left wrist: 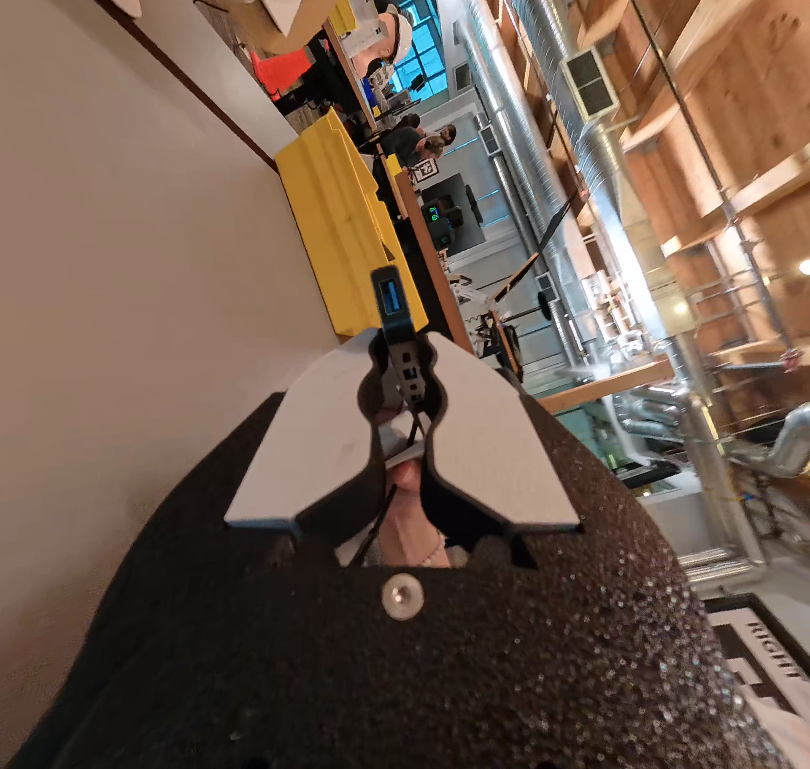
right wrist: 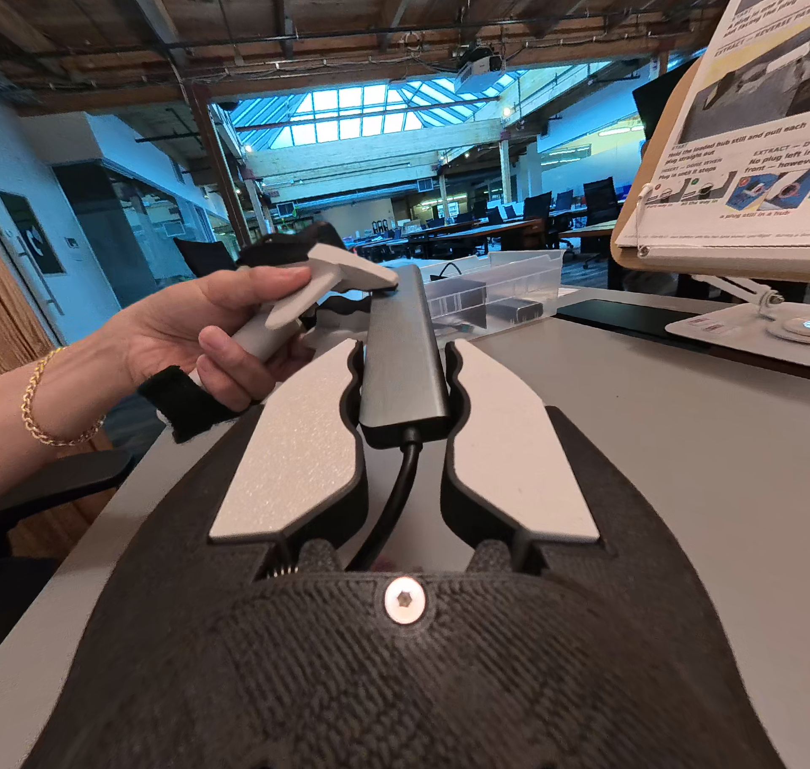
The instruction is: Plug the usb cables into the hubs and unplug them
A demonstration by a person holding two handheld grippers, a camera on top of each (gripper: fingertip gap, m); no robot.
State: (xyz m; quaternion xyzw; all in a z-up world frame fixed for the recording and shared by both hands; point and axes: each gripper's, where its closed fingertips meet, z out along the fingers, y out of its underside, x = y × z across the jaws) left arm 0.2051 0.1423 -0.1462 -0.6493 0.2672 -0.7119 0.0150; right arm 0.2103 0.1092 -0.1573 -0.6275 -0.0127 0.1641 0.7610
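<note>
While the right gripper (right wrist: 403,380) clamps the rigid grey hub (right wrist: 401,353) mid-body | left gripper (left wrist: 401,380) pinches the small, stiff plug (left wrist: 394,309) | slippery shells, hold flat sides

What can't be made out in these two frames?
- Right wrist view: the hub's ports are turned away from the camera, so anything plugged in is unknowable.
- Right wrist view: what the left gripper holds is hidden by its own jaws and the hub's far end.
- Right wrist view: the cable's far end is hidden under the right gripper.
- Left wrist view: the dark device's rear is buried between the jaws and blurred.
</note>
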